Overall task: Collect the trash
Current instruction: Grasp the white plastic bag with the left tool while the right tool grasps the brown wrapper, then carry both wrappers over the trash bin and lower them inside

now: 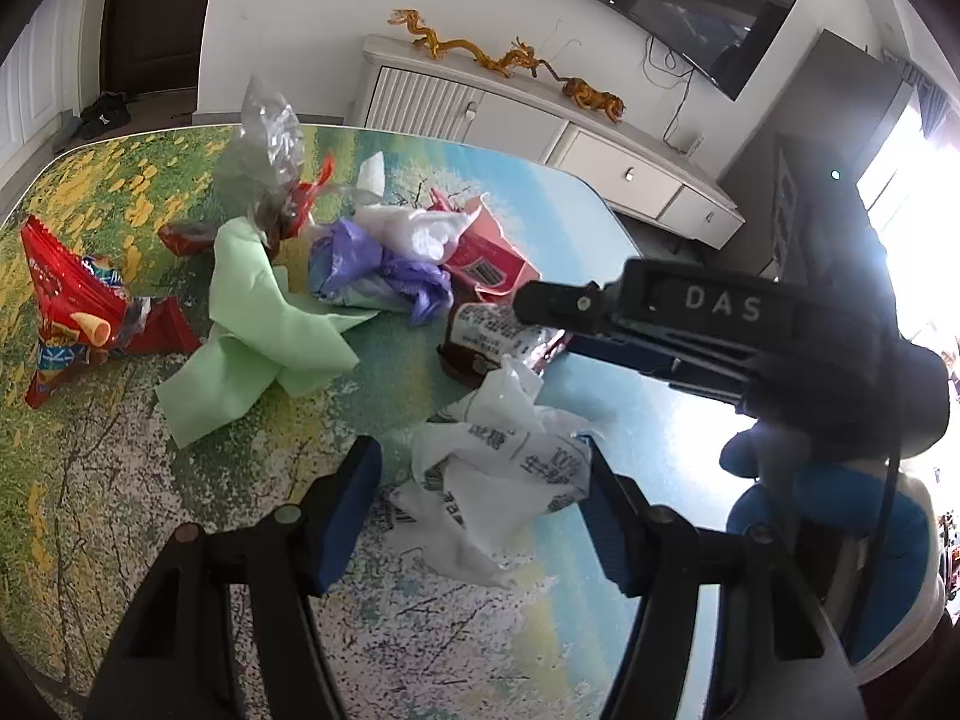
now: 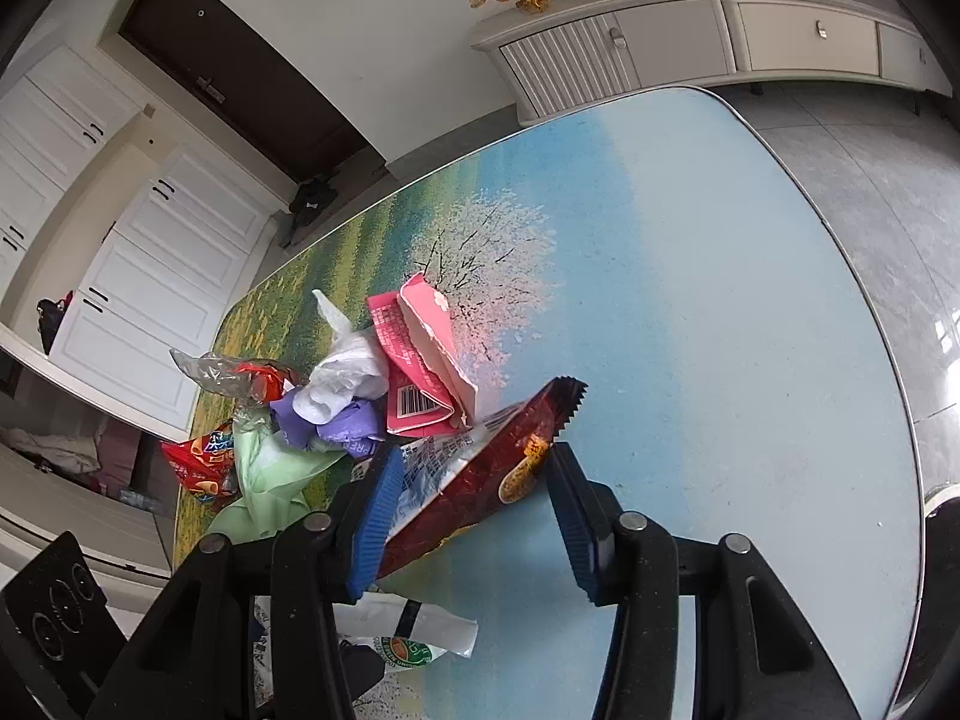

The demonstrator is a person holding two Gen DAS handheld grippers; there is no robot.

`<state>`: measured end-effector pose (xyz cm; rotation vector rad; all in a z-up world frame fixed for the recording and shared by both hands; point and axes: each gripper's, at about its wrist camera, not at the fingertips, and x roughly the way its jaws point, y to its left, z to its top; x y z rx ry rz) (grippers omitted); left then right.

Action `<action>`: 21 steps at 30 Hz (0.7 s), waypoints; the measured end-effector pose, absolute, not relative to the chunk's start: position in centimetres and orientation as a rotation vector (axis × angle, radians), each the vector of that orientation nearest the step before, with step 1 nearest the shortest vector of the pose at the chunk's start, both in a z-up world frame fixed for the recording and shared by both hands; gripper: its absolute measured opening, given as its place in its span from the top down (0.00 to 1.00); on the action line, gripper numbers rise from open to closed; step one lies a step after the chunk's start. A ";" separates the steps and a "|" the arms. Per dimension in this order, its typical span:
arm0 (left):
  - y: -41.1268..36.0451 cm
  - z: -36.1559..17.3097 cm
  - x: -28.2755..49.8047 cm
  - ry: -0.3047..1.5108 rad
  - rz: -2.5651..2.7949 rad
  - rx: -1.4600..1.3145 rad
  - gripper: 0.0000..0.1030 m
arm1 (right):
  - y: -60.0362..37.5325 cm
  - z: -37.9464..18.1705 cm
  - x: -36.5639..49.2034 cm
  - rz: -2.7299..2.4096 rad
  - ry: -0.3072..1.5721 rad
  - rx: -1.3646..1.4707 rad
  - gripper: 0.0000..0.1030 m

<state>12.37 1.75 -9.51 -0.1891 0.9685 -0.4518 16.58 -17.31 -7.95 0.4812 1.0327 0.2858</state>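
In the left wrist view, the left claw (image 1: 483, 507) is down over the counter (image 1: 630, 396), which has a painted picture on it. Its two blue fingers stand apart, and a crumpled white wrapper (image 1: 498, 480) with dark print lies between them. The right finger is touching the wrapper, and the left finger is clear of it. Farther back lie a green sheet (image 1: 264, 330), a purple bag (image 1: 372, 270), a pink box (image 1: 486, 252) and a red snack bag (image 1: 72, 306). The right claw (image 1: 540, 306) reaches in from the right.

In the right wrist view, the right claw (image 2: 474, 510) has a dark red snack bag (image 2: 480, 474) between its blue fingers. The left finger touches the bag, and the right finger is just beside it. A white wrapper (image 2: 414, 630) lies below the claw.
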 end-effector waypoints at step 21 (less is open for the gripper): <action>2.9 -5.7 7.8 0.875 -0.472 -0.218 0.57 | -22.2 -3.4 10.2 0.300 0.843 0.533 0.75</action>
